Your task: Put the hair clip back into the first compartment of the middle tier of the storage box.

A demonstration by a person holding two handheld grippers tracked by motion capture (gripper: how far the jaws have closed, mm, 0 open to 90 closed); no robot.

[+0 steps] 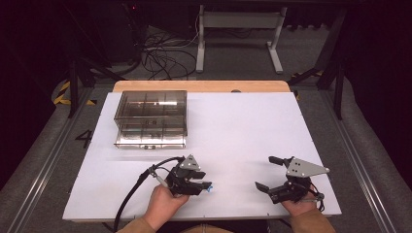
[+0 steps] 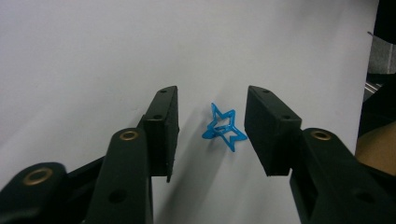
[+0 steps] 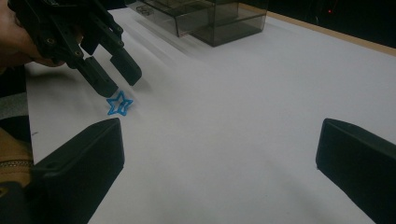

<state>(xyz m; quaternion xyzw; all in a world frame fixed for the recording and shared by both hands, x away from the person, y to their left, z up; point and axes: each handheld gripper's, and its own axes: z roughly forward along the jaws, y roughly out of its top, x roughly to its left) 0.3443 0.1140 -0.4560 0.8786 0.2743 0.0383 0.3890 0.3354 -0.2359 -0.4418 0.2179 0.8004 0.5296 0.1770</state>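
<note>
A smoky clear compartment box [image 1: 150, 119] sits on the white table [image 1: 243, 126] well beyond the jaws, toward the far left corner, lid shut.

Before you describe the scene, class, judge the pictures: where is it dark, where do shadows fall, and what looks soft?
High view: white table evenly lit, surroundings nearly black. Left gripper view: blue star sharp between the open jaws, which shade the sheet. Right gripper view: near jaws large and soft, organizer box slightly blurred.
</note>
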